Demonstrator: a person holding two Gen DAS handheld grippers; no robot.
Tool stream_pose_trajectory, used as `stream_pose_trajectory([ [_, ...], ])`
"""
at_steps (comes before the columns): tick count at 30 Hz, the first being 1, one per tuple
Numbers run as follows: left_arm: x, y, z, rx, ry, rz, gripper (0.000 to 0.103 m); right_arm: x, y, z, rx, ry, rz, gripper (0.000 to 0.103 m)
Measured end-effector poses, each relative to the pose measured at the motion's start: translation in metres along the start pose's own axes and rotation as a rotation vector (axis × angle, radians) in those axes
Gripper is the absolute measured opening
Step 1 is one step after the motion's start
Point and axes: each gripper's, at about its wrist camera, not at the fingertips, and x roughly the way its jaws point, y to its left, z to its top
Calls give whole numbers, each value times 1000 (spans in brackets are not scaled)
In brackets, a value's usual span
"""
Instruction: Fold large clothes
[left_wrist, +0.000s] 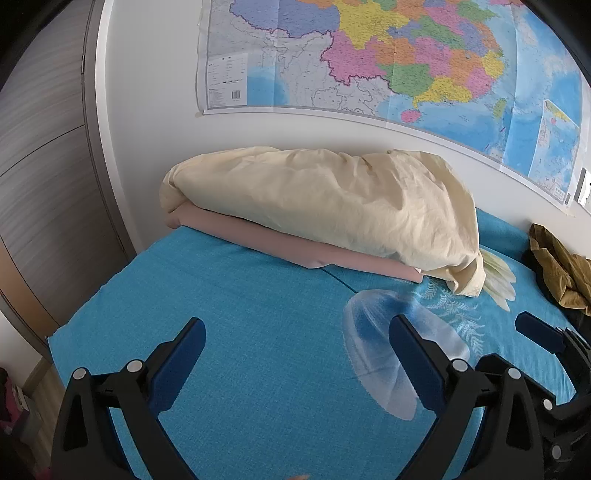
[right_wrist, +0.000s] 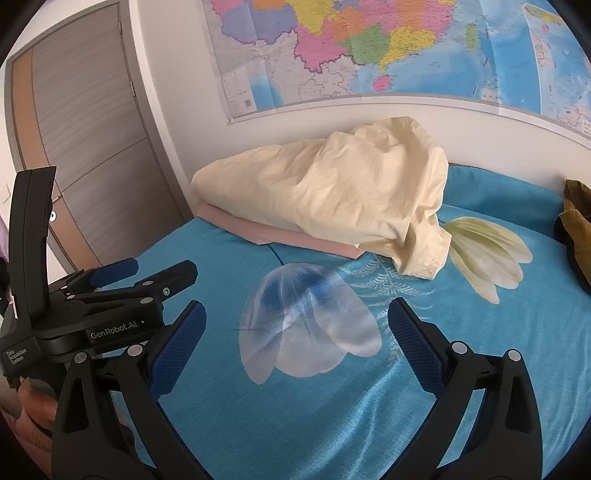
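Note:
A crumpled olive-brown garment (left_wrist: 557, 273) (right_wrist: 576, 229) lies at the bed's far right edge, partly cut off by the frame. A rumpled cream cloth (left_wrist: 317, 206) (right_wrist: 332, 199) is heaped on a folded pink layer (left_wrist: 295, 251) (right_wrist: 295, 236) against the wall. My left gripper (left_wrist: 295, 328) (right_wrist: 165, 268) hovers open over the turquoise sheet, holding nothing. To its right, my right gripper (right_wrist: 297, 310) also stands open and holds nothing; one of its fingers (left_wrist: 535, 330) shows in the left wrist view. Both are well short of the clothes.
The bed (left_wrist: 240, 295) (right_wrist: 332, 406) carries a turquoise sheet printed with pale flowers. A large map (left_wrist: 388, 55) (right_wrist: 369, 48) hangs on the white wall behind. A grey wood-grain wardrobe door (left_wrist: 48, 166) (right_wrist: 85, 129) stands left of the bed.

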Motion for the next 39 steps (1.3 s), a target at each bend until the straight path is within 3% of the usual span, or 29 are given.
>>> stream_pose_trajectory([
  [39, 0, -1, -3, -6, 1, -9, 96, 2, 0, -1, 8, 4, 0, 97],
])
